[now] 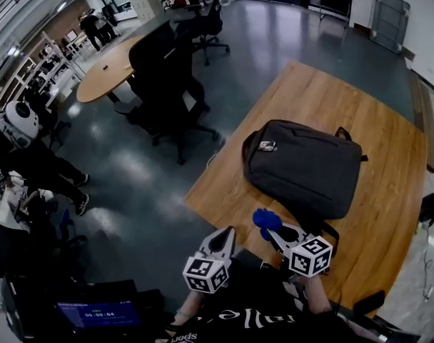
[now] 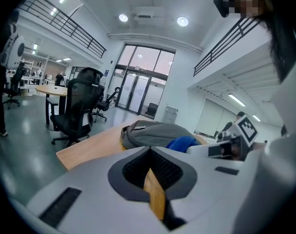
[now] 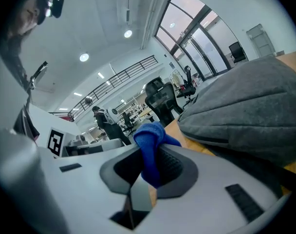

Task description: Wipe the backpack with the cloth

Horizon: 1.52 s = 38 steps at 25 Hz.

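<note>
A dark grey backpack (image 1: pixel 303 166) lies flat near the middle of the wooden table (image 1: pixel 303 91).

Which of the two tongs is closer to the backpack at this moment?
Right. The right tongs, gripping the blue cloth, are just at the backpack's near edge. The left tongs are farther left, at the table's near edge, apart from it.
</note>
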### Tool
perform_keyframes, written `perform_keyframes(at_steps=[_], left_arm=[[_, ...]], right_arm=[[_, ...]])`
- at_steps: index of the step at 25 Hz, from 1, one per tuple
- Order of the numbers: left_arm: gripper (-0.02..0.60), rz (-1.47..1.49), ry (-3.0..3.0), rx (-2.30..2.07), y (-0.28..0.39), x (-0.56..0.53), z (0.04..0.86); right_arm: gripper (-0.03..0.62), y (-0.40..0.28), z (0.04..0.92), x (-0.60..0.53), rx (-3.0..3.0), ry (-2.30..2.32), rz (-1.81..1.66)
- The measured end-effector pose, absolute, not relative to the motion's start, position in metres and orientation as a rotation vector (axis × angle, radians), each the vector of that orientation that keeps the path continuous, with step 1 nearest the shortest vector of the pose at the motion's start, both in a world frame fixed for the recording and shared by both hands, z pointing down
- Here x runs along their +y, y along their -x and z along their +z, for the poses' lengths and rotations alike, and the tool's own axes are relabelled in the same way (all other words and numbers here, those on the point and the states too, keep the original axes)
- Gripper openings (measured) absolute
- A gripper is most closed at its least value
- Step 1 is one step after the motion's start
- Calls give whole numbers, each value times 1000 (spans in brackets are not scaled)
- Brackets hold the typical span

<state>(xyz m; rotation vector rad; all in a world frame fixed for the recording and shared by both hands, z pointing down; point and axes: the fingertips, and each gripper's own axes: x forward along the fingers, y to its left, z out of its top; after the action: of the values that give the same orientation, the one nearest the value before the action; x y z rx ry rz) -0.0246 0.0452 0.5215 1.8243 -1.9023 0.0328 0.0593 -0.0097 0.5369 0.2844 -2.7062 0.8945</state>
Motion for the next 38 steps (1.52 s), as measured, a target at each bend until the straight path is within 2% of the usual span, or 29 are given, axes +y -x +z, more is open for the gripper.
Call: perform_keyframes(at_steps=[10, 15, 24, 30, 38], left_arm=[[-2, 87, -1878, -1852, 73, 2, 523], [-2, 143, -1977, -1801, 125, -29, 512], [-2, 155, -2064, -1717, 175, -48, 514], [-2, 146, -2133, -1626, 183, -60, 516], [-2, 140, -2176, -1510, 162, -67, 525]], right_arm=[[54, 23, 535, -54, -2721, -327, 874], [55, 84, 539, -88, -2700, -448, 897], [54, 125, 556, -126, -2650, -688, 947], [54, 122, 576, -133, -2573, -817, 934], [54, 82, 580, -124, -2519, -926, 911]])
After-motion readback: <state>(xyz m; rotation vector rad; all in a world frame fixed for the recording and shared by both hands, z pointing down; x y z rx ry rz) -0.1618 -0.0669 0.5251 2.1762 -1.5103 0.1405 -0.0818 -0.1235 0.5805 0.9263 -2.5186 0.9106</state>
